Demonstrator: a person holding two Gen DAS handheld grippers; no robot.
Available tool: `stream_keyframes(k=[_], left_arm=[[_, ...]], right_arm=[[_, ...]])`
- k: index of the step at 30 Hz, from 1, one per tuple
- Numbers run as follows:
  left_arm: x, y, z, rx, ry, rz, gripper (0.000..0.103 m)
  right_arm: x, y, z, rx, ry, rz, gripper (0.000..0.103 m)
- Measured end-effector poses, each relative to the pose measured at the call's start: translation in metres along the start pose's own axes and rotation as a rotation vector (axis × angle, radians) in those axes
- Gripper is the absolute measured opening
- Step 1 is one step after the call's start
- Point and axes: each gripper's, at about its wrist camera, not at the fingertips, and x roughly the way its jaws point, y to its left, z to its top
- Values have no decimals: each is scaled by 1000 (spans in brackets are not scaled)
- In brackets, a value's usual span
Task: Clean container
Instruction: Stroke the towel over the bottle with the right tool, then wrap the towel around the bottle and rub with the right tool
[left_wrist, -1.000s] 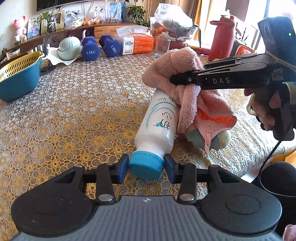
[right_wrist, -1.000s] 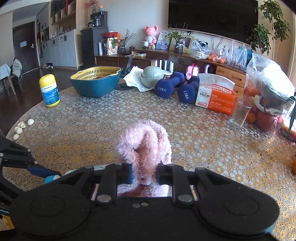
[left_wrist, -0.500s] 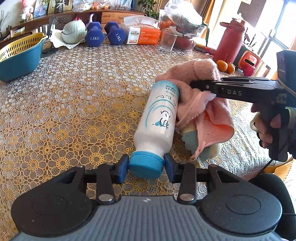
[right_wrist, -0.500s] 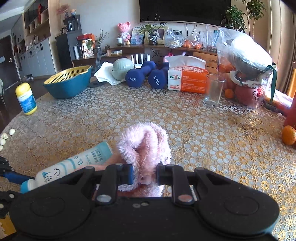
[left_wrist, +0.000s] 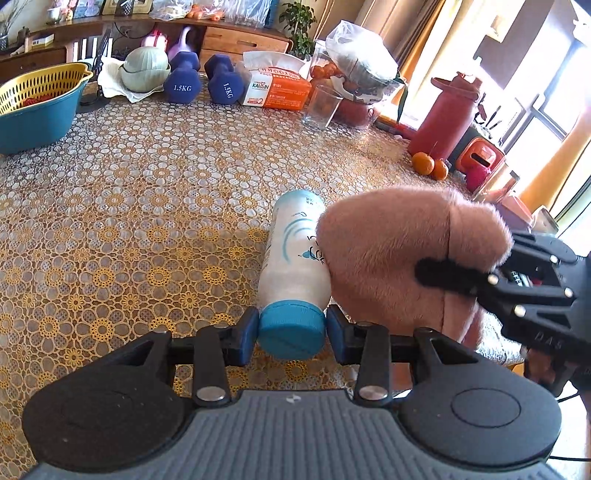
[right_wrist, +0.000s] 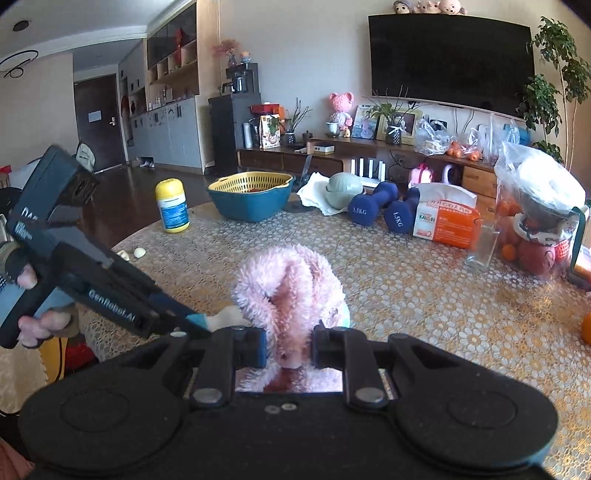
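A white bottle (left_wrist: 293, 251) with a blue cap (left_wrist: 290, 332) points away from me over the lace-covered table. My left gripper (left_wrist: 290, 334) is shut on that cap. A fluffy pink cloth (left_wrist: 402, 254) presses against the bottle's right side, near the cap end. My right gripper (right_wrist: 289, 349) is shut on the pink cloth (right_wrist: 291, 291), which bunches up in front of its fingers. In the right wrist view the left gripper (right_wrist: 201, 326) comes in from the left, and only a sliver of the bottle (right_wrist: 225, 317) shows beside the cloth.
At the table's far side stand a teal basket with a yellow strainer (left_wrist: 35, 105), two blue dumbbells (left_wrist: 203, 79), a tissue box (left_wrist: 277, 86), a glass (left_wrist: 322, 107), a red flask (left_wrist: 445, 118) and tangerines (left_wrist: 430, 166). A yellow-capped jar (right_wrist: 171, 206) stands at the left edge.
The pink cloth has slid along the bottle from its far end toward the cap. The right gripper came nearer to the left one. The bottle stays gripped by its cap.
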Motion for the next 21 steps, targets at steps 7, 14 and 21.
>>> stream_keyframes(k=[7, 14, 21], left_arm=[[0, -2, 0, -24, 9, -27, 38], [4, 4, -5, -21, 21, -28, 38], [11, 12, -15, 7, 25, -1, 37]], right_arm=[[20, 20, -12, 29, 22, 57, 19], [47, 11, -4, 70, 33, 31, 19], [77, -6, 9, 46, 74, -61, 19]])
